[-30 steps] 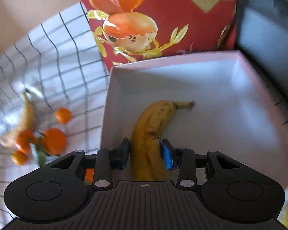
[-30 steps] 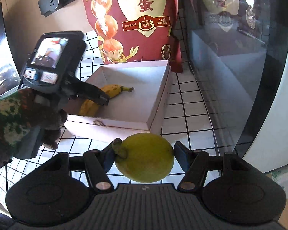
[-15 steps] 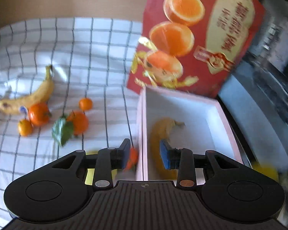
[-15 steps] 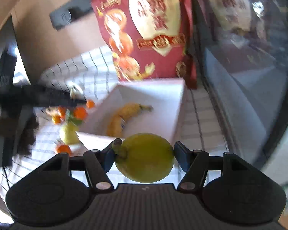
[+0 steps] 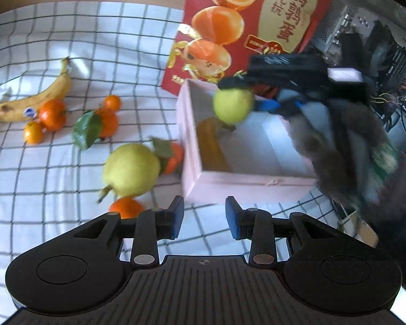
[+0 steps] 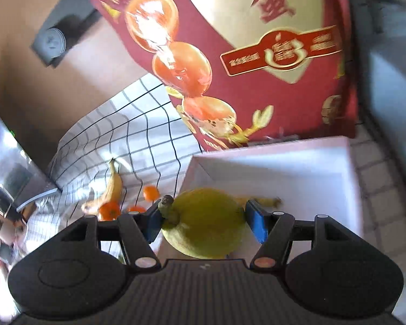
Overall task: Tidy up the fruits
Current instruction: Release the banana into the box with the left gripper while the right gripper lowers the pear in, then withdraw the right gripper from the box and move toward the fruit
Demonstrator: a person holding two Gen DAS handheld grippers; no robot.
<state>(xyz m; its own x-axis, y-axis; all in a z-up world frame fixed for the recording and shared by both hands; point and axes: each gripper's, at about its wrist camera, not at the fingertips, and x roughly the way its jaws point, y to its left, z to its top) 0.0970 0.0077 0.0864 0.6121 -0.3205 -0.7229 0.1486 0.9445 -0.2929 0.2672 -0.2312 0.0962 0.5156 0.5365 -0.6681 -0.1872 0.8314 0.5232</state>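
left fingers (image 5: 176, 220) part-open, empty, over checked cloth (image 5: 40, 178) lower centre; right gripper (image 6: 201, 220) clamps green pear (image 6: 205, 224) above pink box (image 6: 349, 178), centre frame.

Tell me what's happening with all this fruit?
Someone is sorting fruit with two hand-held grabbers. The right gripper is clamped on a green pear and holds it over the pink box, where one banana already lies. The left gripper is empty and open, hanging over the checked cloth. On that cloth wait another pear, another banana and several small oranges.
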